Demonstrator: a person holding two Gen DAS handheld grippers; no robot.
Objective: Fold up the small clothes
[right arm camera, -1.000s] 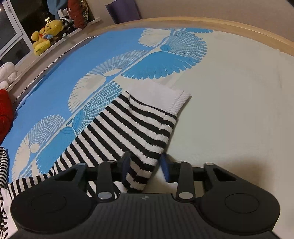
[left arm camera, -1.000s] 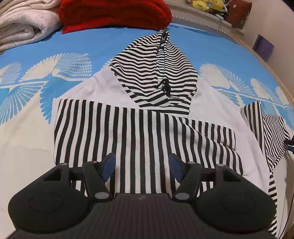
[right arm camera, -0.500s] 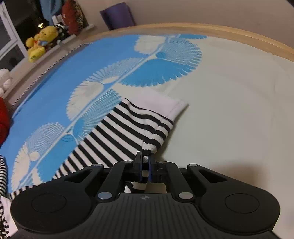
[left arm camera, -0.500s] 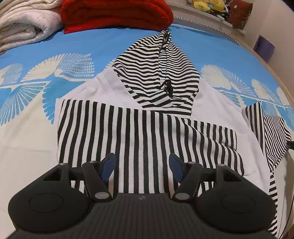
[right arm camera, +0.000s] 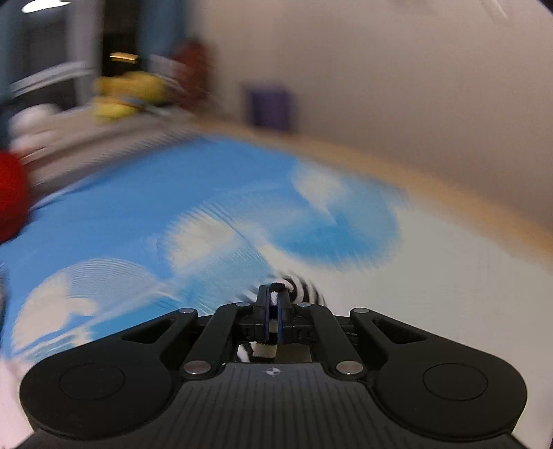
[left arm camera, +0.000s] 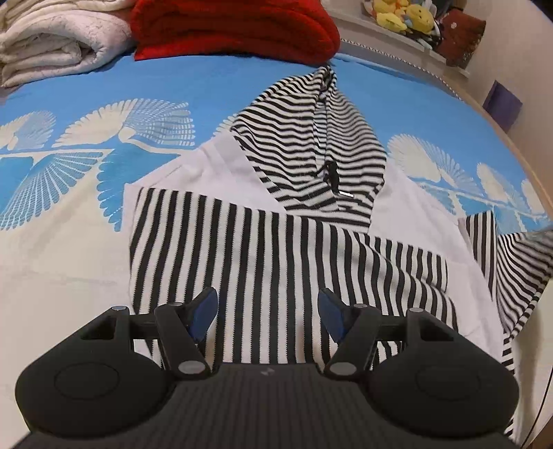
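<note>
Lifting now: right gripper (right arm camera: 273,305), jaws just pressed together on the striped sleeve (left arm camera: 511,273) cuff, raises it off the bed (left arm camera: 62,262). Left gripper (left arm camera: 268,311) stays spread, empty, over hoodie (left arm camera: 276,255) w/ other sleeve already folded across. Next prob: swing it across.

Knit cloth, matt, black-and-white striped with plain white panels: hooded top (left arm camera: 287,255). Smooth printed cotton-like fabric, blue and cream, no sheen: bed sheet (left arm camera: 69,179). Beyond the hood, thick fuzzy red blanket (left arm camera: 235,27); beside it a crinkled, quilted cream blanket (left arm camera: 52,41). Matt black ribbed plastic with small bright metal pins: left gripper (left arm camera: 268,311) and right gripper (right arm camera: 274,304). Blue rubbery pads on the fingers (left arm camera: 204,307). Pale wood, smooth: bed frame (right arm camera: 449,193).
</note>
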